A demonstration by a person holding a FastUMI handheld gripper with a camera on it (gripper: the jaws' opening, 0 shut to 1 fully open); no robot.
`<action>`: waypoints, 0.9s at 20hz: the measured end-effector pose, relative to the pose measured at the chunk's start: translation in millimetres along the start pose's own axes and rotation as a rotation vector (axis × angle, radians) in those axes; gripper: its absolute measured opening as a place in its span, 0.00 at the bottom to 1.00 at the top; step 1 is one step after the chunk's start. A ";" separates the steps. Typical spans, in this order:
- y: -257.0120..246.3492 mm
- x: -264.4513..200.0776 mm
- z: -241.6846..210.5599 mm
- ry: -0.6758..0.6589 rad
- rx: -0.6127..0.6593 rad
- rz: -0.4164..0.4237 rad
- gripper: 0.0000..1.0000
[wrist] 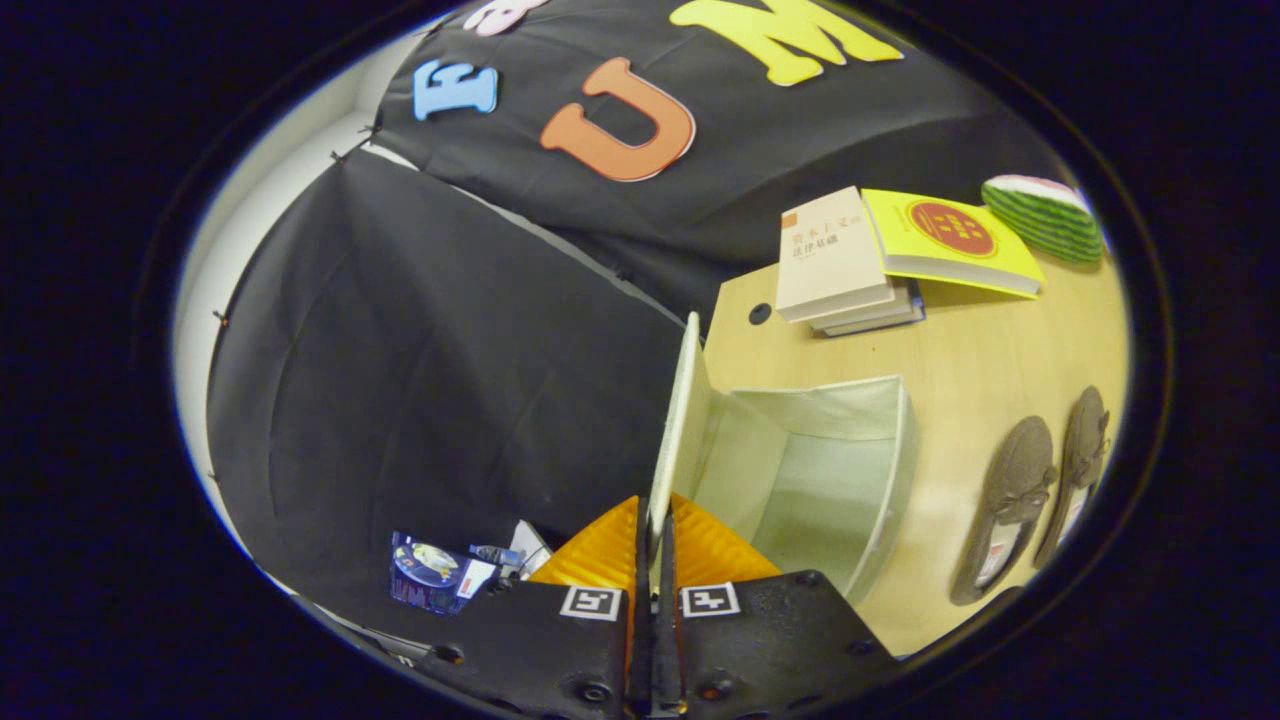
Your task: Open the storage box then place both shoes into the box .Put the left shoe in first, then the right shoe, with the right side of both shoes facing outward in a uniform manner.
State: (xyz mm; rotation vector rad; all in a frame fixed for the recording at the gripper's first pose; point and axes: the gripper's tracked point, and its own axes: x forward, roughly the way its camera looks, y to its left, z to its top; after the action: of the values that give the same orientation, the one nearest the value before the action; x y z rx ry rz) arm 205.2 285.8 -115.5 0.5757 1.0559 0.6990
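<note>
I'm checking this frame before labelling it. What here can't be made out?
- Gripper, shut on the raised lid: the lid's outer face is turned away.
- Storage box: its near corner lies behind the gripper body.
- Shoes: seen sole-up, uppers hidden, so left and right are unclear.
- Book stack: lower books covered by the top one.

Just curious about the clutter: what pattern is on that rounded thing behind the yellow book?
Green stripes with a pale rim, melon-like, seen in the gripper view.
</note>
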 end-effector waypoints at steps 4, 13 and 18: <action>43.1 24.8 6.7 0.032 -0.031 -0.035 0.12; 72.7 35.9 25.3 -0.028 -0.341 -0.254 0.63; 41.4 6.8 8.3 -0.030 -0.407 -0.359 0.86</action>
State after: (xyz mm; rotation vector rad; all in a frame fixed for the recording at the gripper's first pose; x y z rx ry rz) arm 205.2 317.1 -86.4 0.0410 0.9236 0.5627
